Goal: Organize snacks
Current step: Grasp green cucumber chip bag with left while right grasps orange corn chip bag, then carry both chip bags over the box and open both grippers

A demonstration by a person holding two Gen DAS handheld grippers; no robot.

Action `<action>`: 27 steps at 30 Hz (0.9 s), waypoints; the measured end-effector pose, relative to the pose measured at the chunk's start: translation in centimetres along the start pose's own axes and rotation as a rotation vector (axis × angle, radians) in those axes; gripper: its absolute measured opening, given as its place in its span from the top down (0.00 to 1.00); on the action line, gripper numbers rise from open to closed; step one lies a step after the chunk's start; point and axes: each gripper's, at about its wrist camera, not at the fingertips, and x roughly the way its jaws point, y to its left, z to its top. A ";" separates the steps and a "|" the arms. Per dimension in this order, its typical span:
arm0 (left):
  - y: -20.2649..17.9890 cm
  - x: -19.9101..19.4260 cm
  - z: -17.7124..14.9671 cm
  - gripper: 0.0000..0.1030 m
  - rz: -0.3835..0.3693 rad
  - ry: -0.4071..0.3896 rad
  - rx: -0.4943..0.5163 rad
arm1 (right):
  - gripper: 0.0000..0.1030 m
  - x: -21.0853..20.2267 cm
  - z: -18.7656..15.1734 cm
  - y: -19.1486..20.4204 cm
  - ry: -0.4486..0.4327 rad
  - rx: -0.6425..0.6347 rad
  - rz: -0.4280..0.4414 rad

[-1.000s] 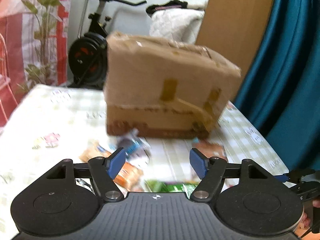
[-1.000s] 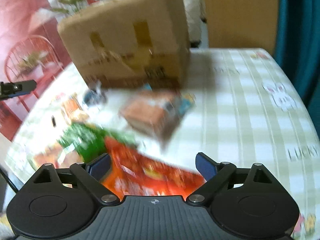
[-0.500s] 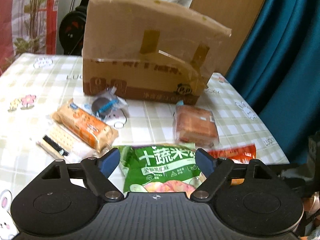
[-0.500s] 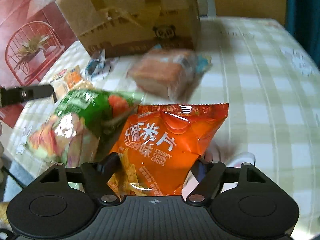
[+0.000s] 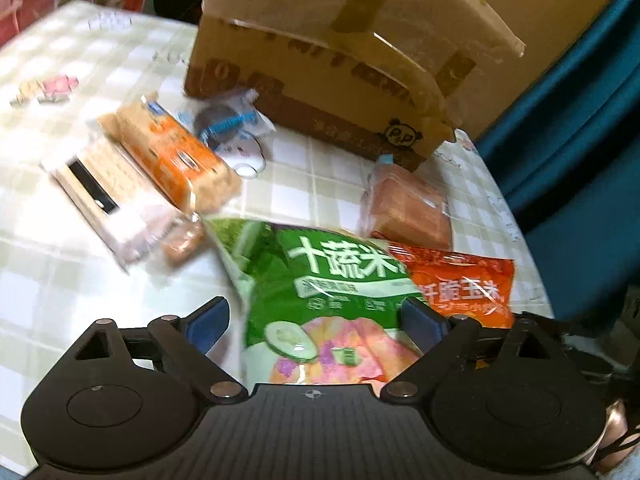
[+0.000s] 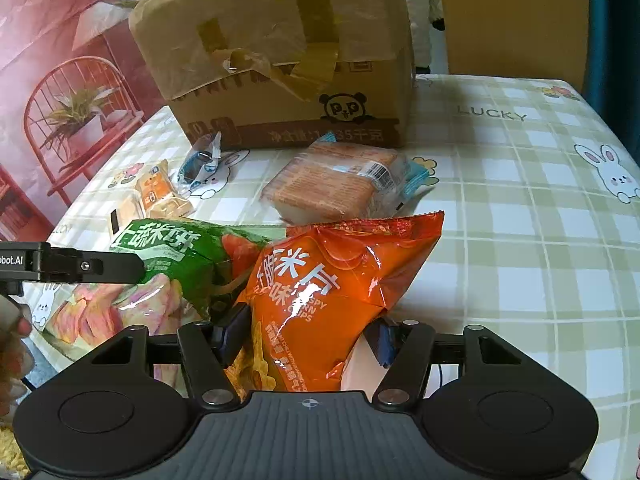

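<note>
- Both grippers have dropped closer to the snacks on the checked tablecloth since a second ago.
- The right gripper, jaws just closing, pinches the orange corn-chip bag.
- The left gripper, jaws just widening, straddles the green veggie-crisp bag without gripping.
- A taped cardboard box stands behind.

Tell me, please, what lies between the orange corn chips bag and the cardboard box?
In the right wrist view, a clear-wrapped toast pack lies between the orange corn chips bag and the cardboard box.
</note>
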 end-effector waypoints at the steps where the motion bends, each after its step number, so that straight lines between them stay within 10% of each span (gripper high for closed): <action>1: -0.1 0.3 -0.1 0.09 -0.015 0.005 -0.007 | 0.45 0.0 0.0 0.1 0.000 -0.001 0.003; 12: -1.2 1.2 -1.0 0.16 -0.018 0.032 0.034 | 0.47 0.1 -0.1 0.4 -0.003 -0.005 0.021; 17: -1.9 -0.7 -0.9 0.34 0.001 -0.047 0.099 | 0.49 -0.4 0.0 0.6 -0.013 -0.018 0.028; 27: -3.1 -6.6 0.4 0.35 0.036 -0.243 0.178 | 0.51 -4.5 2.3 0.9 -0.129 -0.074 0.020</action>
